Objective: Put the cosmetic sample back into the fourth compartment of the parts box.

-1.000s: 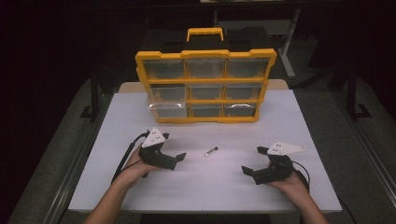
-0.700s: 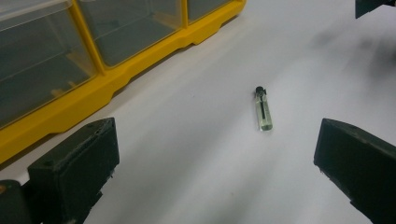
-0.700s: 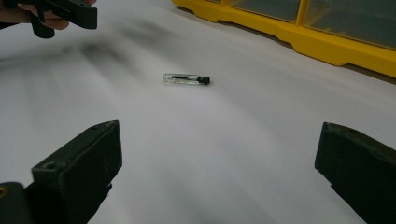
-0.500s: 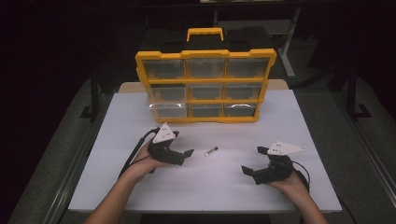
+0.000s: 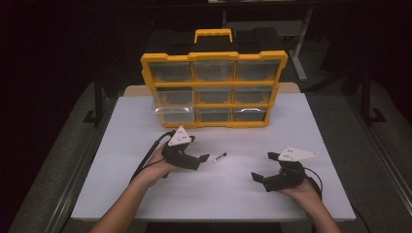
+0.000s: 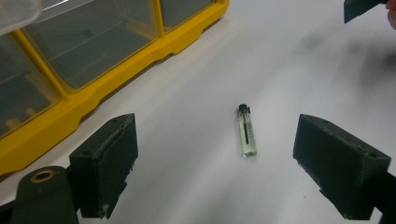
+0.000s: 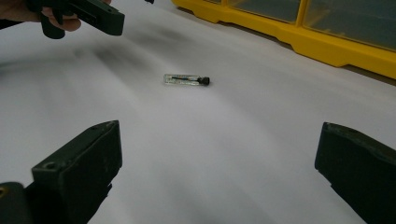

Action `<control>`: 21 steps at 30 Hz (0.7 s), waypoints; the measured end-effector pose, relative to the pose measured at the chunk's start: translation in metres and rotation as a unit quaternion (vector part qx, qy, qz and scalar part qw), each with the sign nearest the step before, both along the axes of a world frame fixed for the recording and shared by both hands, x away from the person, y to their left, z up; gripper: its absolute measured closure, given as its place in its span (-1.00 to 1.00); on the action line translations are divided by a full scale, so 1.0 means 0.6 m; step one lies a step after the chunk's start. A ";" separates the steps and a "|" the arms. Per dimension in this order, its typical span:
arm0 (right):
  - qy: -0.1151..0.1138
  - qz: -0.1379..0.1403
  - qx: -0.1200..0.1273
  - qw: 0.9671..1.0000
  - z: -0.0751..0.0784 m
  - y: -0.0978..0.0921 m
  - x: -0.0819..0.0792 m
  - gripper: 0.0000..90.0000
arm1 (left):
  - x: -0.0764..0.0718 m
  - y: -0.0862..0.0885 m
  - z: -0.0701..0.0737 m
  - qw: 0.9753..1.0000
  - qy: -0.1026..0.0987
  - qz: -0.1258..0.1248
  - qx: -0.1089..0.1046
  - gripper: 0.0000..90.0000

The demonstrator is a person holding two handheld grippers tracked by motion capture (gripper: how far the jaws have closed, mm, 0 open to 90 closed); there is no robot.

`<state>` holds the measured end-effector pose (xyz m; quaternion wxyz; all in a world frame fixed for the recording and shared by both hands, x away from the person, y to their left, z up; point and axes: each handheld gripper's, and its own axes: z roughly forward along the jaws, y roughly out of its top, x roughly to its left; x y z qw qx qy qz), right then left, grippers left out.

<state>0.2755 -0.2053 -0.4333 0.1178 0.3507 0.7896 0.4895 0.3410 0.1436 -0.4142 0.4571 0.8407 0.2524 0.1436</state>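
High view: small glass vial lying flat on white worktop, at 6 o'clock from yellow drawer organiser. Left gripper just beside vial at its 9 o'clock, apparently lined up for the pickup. Right gripper well apart at 4 o'clock, likely kept clear.

Left gripper view: jaws spread wide, vial between and beyond them, black cap toward 12 o'clock, untouched.

Right gripper view: jaws spread, nothing held; vial ahead at 11 o'clock.
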 end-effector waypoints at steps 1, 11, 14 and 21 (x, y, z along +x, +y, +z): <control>0.001 0.000 0.000 1.000 0.000 0.000 0.000 -1.00 | 0.000 -0.004 0.000 1.000 0.002 0.001 -0.002 -0.69; 0.001 -0.001 0.000 1.000 0.001 0.000 0.000 -1.00 | 0.010 -0.036 0.000 1.000 0.009 -0.015 0.013 -0.66; 0.000 0.001 -0.001 1.000 0.001 0.001 -0.001 -1.00 | 0.012 -0.044 -0.001 1.000 0.011 -0.017 0.012 -0.59; -0.002 0.001 -0.001 1.000 0.000 0.001 0.001 -0.99 | 0.025 -0.057 -0.008 0.999 0.025 -0.024 0.025 -0.48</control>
